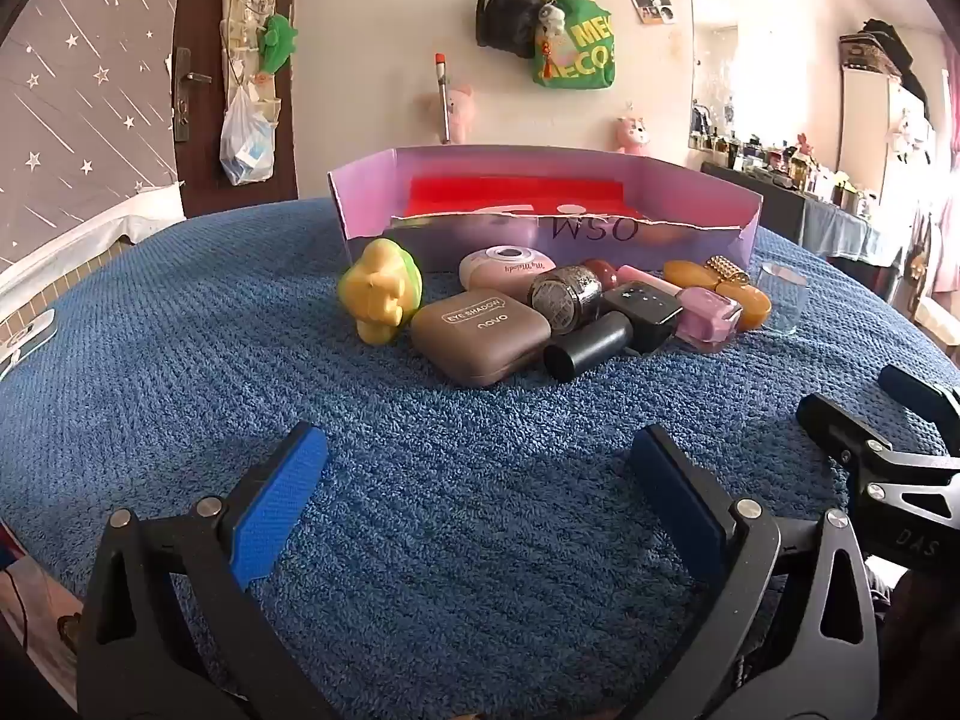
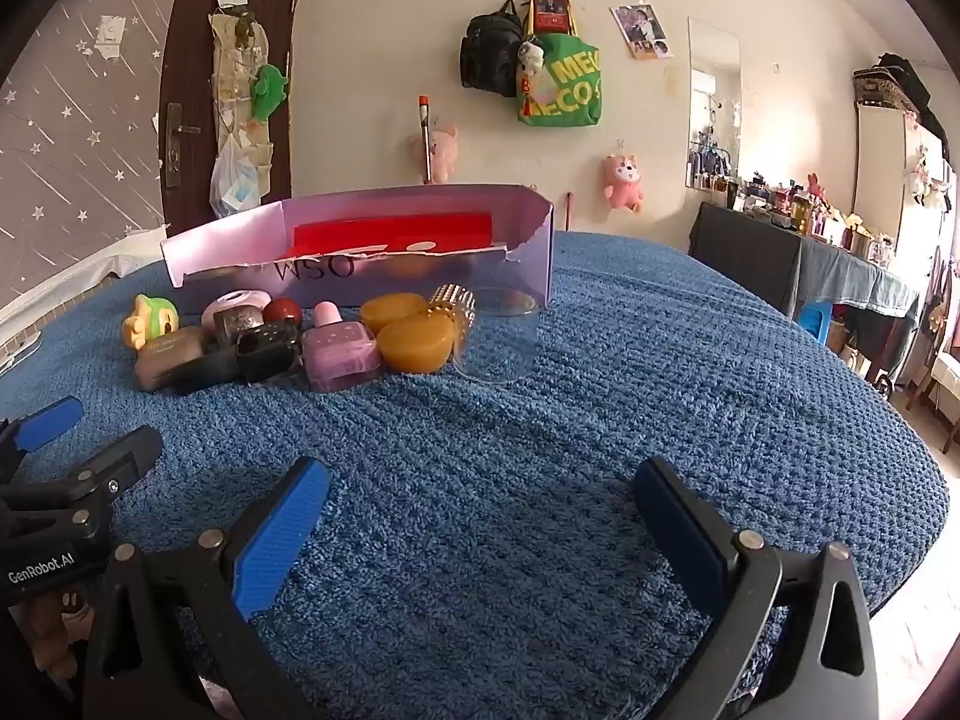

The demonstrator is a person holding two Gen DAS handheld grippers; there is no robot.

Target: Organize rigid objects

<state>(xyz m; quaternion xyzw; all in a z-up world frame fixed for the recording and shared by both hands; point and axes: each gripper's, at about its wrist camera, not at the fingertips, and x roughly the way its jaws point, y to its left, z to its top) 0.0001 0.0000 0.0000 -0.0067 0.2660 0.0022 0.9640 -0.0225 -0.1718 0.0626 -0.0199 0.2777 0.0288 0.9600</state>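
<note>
Both hand-held grippers spread wide, empty, over the blue worktop

Purple box [image 1: 543, 228] at 12 o'clock holds a red sheet [image 1: 516, 195], its front half-hidden; cosmetics cluster [image 1: 540, 306] lies just before it; left hand-held gripper [image 1: 477, 492], right hand-held gripper [image 2: 480, 510].

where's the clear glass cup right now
The clear glass cup stands on the blue towel at the right end of the cluster, beside the amber pieces and just in front of the purple box.
</note>
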